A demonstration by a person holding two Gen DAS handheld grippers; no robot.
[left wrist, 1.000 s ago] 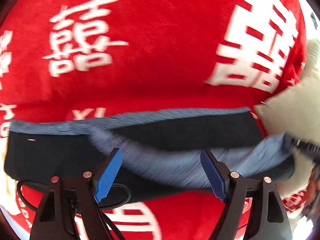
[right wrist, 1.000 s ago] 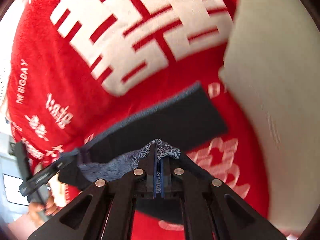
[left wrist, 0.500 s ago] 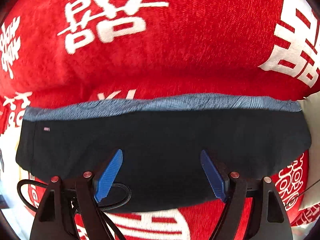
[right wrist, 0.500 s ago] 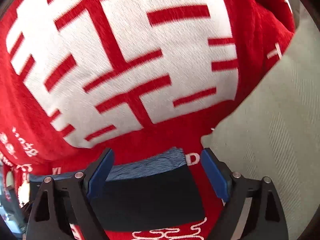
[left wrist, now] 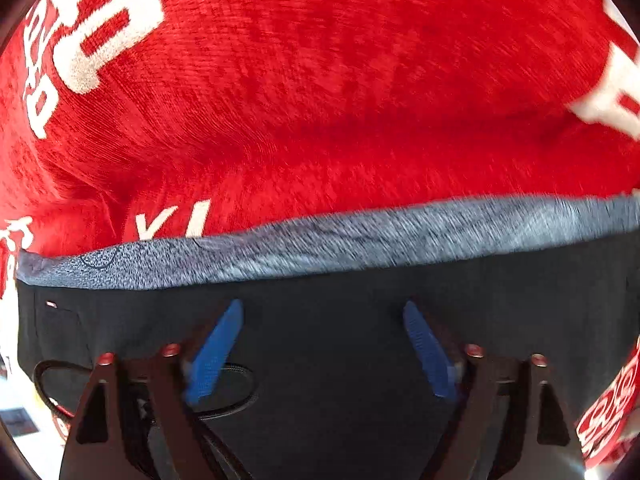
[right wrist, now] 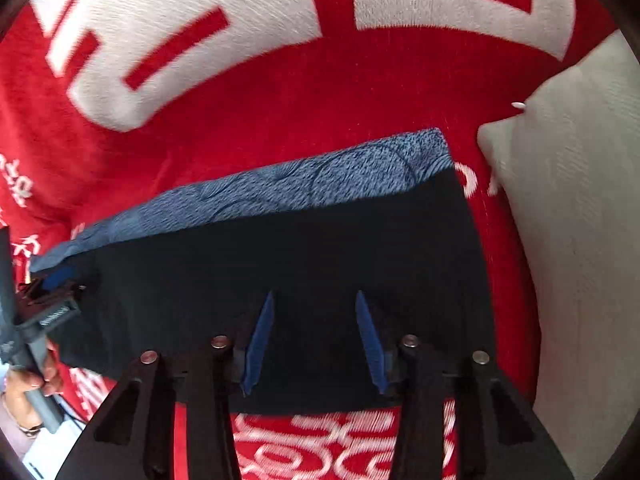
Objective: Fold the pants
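The pants (left wrist: 340, 360) lie folded flat on a red blanket (left wrist: 320, 120). They are dark navy, with a heathered blue-grey band (left wrist: 360, 240) along the far edge. My left gripper (left wrist: 322, 304) points down just over the dark cloth; its jaws are opening wide and nothing sits between the blue pads (left wrist: 216, 352). In the right wrist view the same pants (right wrist: 320, 248) fill the middle. My right gripper (right wrist: 314, 294) hovers over their near part, its jaws closing, with no cloth pinched between them.
The red blanket (right wrist: 360, 92) carries big white characters (right wrist: 240, 20). A cream cushion (right wrist: 568, 240) lies against the pants' right side. At the left edge of the right wrist view a person's hand (right wrist: 20, 392) holds the left tool's grey handle.
The right gripper was shut on the blue-grey cloth and has let it go. The lifted layer now lies flat. Both grippers have dropped closer to the pants, and the right jaws have narrowed again.
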